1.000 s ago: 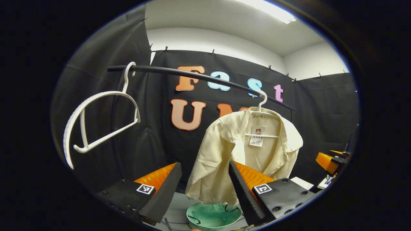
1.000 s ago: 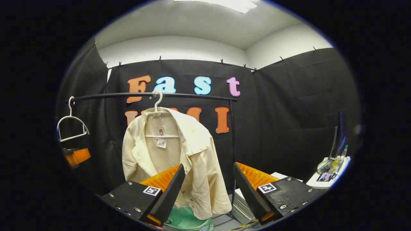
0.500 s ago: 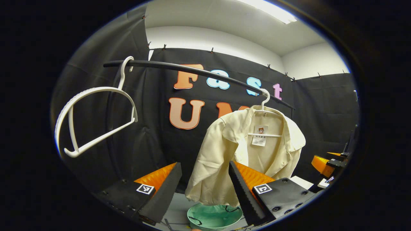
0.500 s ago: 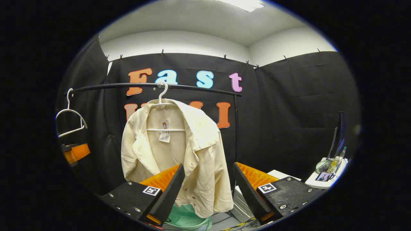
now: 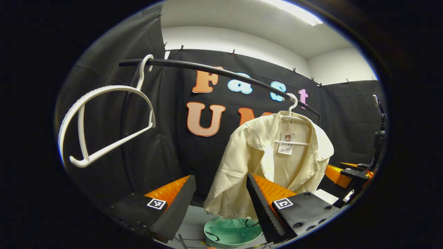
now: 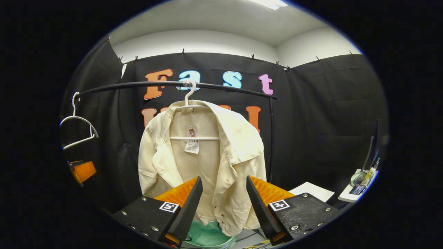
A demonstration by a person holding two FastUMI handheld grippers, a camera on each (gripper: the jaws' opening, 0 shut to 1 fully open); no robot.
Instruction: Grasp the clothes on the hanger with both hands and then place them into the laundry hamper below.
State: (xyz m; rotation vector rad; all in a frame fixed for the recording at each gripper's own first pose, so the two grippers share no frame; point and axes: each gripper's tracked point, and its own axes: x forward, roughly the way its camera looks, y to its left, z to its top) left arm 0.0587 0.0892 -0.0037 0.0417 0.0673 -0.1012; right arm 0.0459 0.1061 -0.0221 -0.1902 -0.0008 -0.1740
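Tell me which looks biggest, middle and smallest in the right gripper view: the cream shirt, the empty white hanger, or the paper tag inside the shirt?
1. Cream shirt, by far the biggest.
2. Empty white hanger; it hangs off to the side of the rail, maybe at a different distance from the camera, so its look may mislead.
3. Paper tag, smallest.
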